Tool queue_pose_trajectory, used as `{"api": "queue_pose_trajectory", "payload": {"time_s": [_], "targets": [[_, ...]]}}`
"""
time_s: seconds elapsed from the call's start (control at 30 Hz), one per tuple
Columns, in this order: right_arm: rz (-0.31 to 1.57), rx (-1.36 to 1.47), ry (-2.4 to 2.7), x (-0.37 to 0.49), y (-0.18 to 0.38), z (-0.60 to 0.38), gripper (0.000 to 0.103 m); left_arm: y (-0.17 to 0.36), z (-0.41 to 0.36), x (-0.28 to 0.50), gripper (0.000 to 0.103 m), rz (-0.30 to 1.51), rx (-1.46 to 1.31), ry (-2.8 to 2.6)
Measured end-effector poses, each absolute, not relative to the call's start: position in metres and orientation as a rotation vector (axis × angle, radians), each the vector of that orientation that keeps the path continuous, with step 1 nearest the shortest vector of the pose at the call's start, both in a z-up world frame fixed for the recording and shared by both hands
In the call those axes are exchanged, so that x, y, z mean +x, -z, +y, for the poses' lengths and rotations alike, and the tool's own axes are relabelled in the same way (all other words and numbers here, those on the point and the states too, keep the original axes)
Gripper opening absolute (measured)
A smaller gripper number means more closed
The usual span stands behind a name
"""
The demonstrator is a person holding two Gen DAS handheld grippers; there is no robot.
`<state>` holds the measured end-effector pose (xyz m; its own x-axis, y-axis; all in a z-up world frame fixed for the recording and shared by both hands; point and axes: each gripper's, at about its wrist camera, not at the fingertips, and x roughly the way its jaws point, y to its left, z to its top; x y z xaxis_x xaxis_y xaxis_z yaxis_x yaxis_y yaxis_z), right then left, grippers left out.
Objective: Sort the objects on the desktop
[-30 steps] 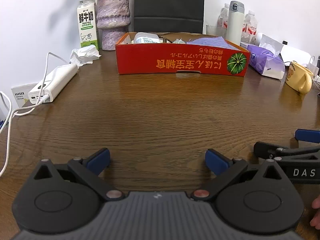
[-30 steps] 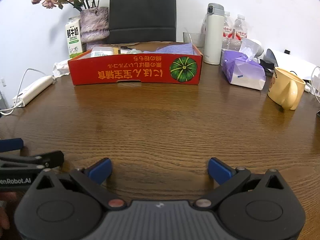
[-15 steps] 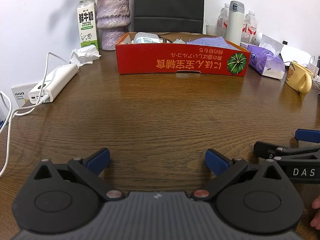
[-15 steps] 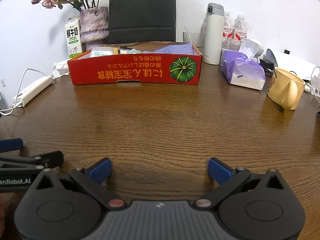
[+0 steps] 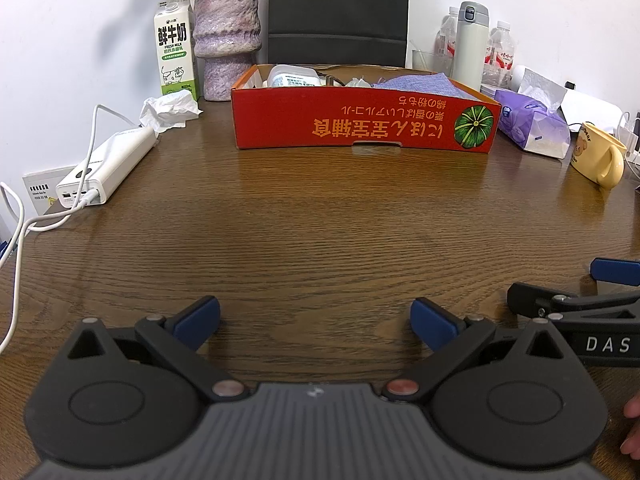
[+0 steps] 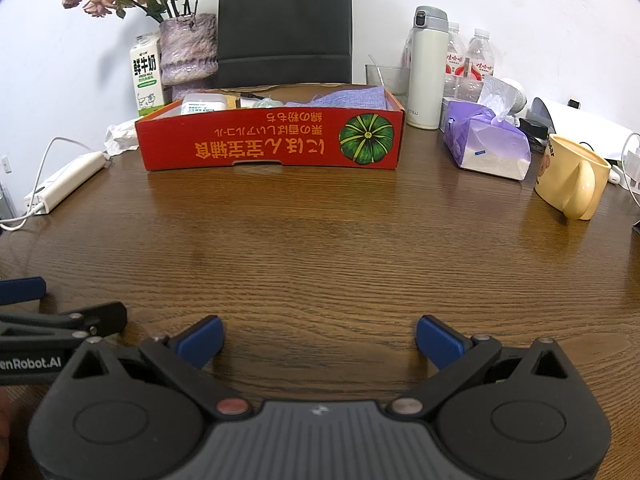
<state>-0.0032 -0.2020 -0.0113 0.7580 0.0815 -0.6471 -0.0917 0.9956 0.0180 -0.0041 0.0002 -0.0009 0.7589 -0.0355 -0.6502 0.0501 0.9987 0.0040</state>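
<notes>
A red cardboard box [image 5: 360,124] [image 6: 272,140] stands at the far middle of the wooden table. Inside it lie a purple cloth [image 6: 344,98], a white container [image 5: 292,76] and small items I cannot make out. My left gripper [image 5: 314,322] rests low near the table's front edge, open, with only bare wood between its blue pads. My right gripper [image 6: 318,340] sits beside it to the right, also open and empty. Each gripper shows at the edge of the other's view.
On the left lie a white power strip [image 5: 108,168] with cables and a crumpled tissue [image 5: 170,110]. At the back stand a milk carton [image 5: 176,46], a vase [image 5: 226,36], a dark bag [image 6: 284,24], a thermos [image 6: 428,68] and bottles. A tissue pack [image 6: 486,142] and yellow mug [image 6: 574,176] sit right.
</notes>
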Motion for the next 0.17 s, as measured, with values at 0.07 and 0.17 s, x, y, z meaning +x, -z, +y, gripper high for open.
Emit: {"api": "queue_pose_trajectory", "payload": {"time_s": [0.07,0.17], "targets": [[0.704,-0.015,-0.094,-0.003,0.0113,-0.2021,0.103,0.0009,0.0002,-0.0041,0.103,0.707,0.022,0.047],[0.704,-0.015,-0.094,-0.0031,0.0113,-0.2021,0.103,0.0009,0.0002,-0.0041,0.103,0.707,0.022,0.047]]}}
